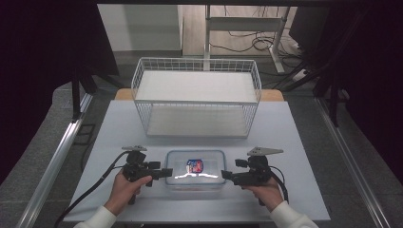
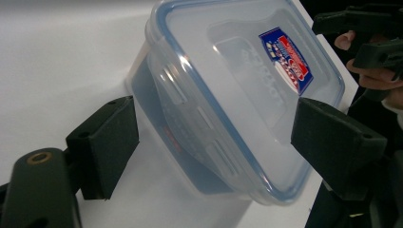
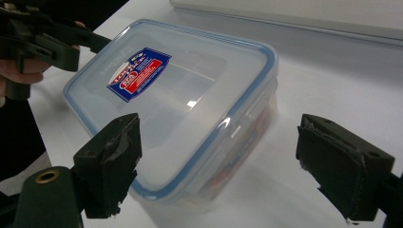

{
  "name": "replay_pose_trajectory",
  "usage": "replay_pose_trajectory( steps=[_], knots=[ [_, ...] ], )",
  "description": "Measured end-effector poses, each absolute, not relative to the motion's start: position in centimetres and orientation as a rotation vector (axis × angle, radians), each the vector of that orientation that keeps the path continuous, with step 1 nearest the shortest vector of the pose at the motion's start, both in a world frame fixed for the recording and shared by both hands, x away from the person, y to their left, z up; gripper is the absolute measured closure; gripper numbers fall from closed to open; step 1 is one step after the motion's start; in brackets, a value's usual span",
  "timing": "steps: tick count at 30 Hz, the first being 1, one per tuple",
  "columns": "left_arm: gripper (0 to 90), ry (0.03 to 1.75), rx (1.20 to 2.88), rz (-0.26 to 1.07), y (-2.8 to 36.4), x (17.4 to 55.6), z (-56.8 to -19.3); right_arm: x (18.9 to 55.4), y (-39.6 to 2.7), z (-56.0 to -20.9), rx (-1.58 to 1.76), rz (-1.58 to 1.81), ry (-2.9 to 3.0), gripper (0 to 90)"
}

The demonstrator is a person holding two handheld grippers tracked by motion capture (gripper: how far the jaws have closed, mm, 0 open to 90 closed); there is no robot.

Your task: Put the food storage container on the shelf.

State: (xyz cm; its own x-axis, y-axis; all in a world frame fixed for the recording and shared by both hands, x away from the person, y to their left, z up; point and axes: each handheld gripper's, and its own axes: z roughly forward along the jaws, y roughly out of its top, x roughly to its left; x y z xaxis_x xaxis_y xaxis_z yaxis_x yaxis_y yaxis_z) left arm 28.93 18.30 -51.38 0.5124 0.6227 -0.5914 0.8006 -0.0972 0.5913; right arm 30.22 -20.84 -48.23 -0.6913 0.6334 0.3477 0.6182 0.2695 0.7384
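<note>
**Two grippers flanking a lidded plastic box, nothing gripped**

Starting at the left of the high view: the left gripper (image 1: 166,172) sits in the person's left hand (image 1: 124,187), cable trailing off toward the table's near left corner. Its jaws point right, at the short left end of the clear food container (image 1: 196,169). In the left gripper view the two black pads (image 2: 105,145) are spread wide, one on each side of the container's (image 2: 228,95) near end with a snap flap between them. Can't tell for sure if either pad is touching the plastic, but it's not clamped.

Middle: the container sits flat on the white table (image 1: 285,137), near the front edge, between the two grippers. Its transparent lid with a blue seal rim is on, and a red-and-blue label (image 1: 195,166) is stuck on top. There's something reddish inside, too blurry to make out.

Behind it, further back on the table, stands a white wire basket rack (image 1: 196,97) with two shelves, well apart from the container.

Right side: the right gripper (image 1: 223,175) in the right hand (image 1: 266,190) points left at the container's other short end. In the right gripper view its pads (image 3: 114,161) are also wide apart, and the container's (image 3: 190,109) near corner sits between them. Again, nothing is squeezed.
</note>
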Motion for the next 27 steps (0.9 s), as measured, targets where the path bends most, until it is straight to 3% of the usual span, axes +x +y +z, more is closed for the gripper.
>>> replay_pose_trajectory(
  steps=[7, 18, 27],
  knots=[
    [16.6, 1.180, 1.767, -0.356, 17.9, 30.0, -52.2, 31.7, -19.8, -49.4, 1.320, 1.483, 2.540, 13.2],
    [24.9, 1.180, 1.784, -0.367, 17.6, 29.7, -52.2, 32.9, -18.6, -50.8, 1.456, 1.505, 2.630, 13.6],
    [30.6, 1.204, 1.767, -0.363, 17.9, 29.5, -51.8, 32.8, -19.5, -50.1, 1.588, 1.508, 2.607, 33.0]
  ],
)
